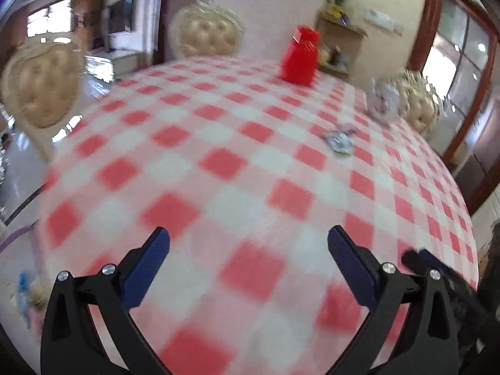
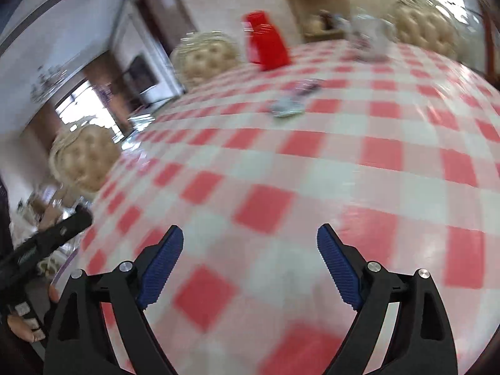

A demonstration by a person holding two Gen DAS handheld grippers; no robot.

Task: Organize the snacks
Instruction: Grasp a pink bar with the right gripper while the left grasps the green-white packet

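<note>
Red-and-white checked cloth covered the bench [image 1: 218,162], both views motion-blurred. Tufted cream chairs [image 1: 206,32] stood round the far edge; a shelf [image 1: 340,43] sat against the back wall, upper right of the left view.

Left hand-held gripper [image 1: 248,234] was spread wide at bottom centre, nothing between its blue pads [image 1: 147,268], only cloth below. Right hand-held gripper [image 2: 250,231] was also spread, empty, over bare cloth.

Snack packets [image 1: 339,139] lay right of centre in the left view, well apart from both grippers; the right view had them upper centre [image 2: 292,101]. Red box [image 1: 300,56] stood upright near the far edge, beyond the packets. Pale floral pot [image 1: 382,100] sat near the right edge of the bench; details too blurred.

In the right view a hand [image 2: 22,322] held the other gripper's black body at lower left.
</note>
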